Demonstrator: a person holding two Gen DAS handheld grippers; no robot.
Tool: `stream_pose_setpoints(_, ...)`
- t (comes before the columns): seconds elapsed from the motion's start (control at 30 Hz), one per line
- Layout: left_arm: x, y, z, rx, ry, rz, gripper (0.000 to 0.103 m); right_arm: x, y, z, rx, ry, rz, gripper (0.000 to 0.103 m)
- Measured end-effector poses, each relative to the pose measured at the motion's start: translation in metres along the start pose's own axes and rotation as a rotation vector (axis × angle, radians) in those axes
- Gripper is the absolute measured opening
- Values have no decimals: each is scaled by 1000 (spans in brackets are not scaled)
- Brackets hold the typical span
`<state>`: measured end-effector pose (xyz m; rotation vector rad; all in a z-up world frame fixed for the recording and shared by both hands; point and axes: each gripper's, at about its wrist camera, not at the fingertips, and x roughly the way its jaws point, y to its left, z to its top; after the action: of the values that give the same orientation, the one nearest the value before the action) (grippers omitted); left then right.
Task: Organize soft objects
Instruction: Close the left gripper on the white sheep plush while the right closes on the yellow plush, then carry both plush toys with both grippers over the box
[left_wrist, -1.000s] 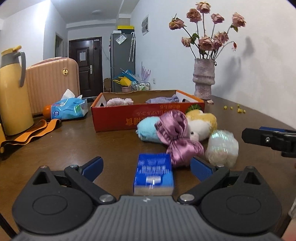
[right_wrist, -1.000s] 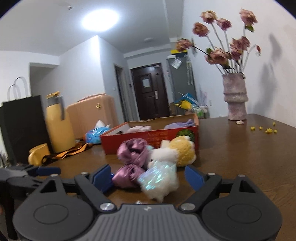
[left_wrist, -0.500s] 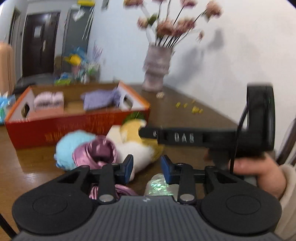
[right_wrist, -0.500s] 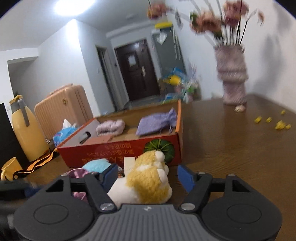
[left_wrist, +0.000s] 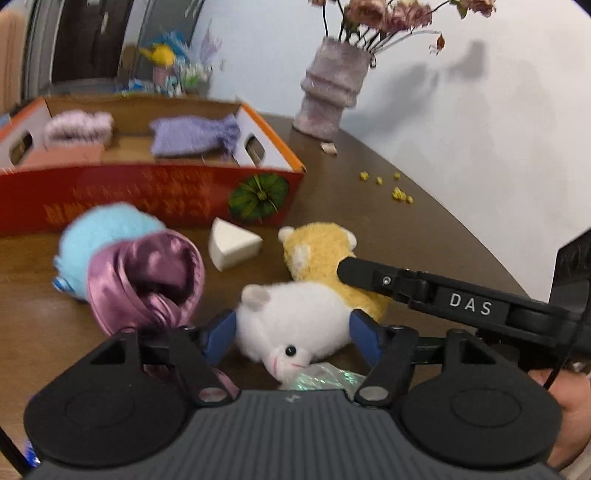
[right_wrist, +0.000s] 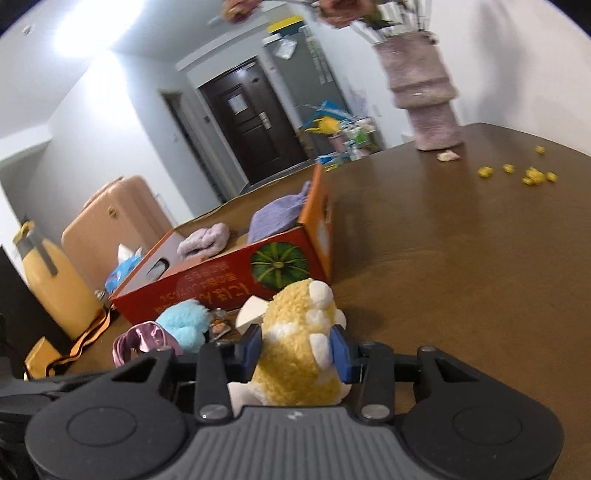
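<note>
Your left tongs (left_wrist: 291, 330) are opening around the white plush (left_wrist: 291, 325) on the bench (right_wrist: 461, 258), your right tongs (right_wrist: 297, 349) closing on the yellow plush (right_wrist: 299, 350): touching toys may drag together.

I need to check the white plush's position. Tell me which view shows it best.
The left wrist view: the white plush toy lies whole between the opening left gripper's blue pads, face visible. The right wrist view shows only a white patch beside the yellow plush toy.

Left gripper (left_wrist: 291, 332) jaws are opening, a soft toy between them; right gripper (right_wrist: 297, 349) jaws are closing against a toy's sides.
</note>
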<state>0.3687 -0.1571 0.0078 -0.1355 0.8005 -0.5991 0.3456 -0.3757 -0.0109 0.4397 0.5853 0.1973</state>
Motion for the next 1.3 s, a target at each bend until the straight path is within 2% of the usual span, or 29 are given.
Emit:
stream_pose_setpoints(0.07,3,-1,-1,-3,1,8,59,-4,-2,-3,-6,-5,-9,40)
stream_pose_setpoints(0.2,2,3,-2,-51,-5,-8,55,-5,-3,-4,-7,-4,-8,40)
stream_pose_setpoints(0.33,-2,6,-3,-129,-16,-18,54,-9,0,-3,-21,-4,8,40)
stream_pose_setpoints(0.43,-10,3,-5,-160,-34,-41,54,-22,3,-5,-29,-35,10,39)
stream_pose_setpoints(0.63,-49,-17,-2,-142,-129,-93,54,-68,20,0,-64,-147,32,37)
stream_pose_setpoints(0.8,-76,-23,9,-113,-215,-84,54,-84,40,17,-113,-216,65,37)
stream_pose_setpoints(0.9,-77,-15,33,-116,-225,-51,54,-70,54,37,-132,-219,83,37)
stream_pose_setpoints(1.07,-62,16,93,-106,-255,-9,54,-19,71,87,-155,-220,112,37)
stream_pose_setpoints(1.17,-34,45,126,-119,-231,10,54,28,69,112,-122,-172,117,37)
stream_pose_setpoints(1.3,12,83,144,-157,-160,13,54,87,61,122,-109,-109,70,37)
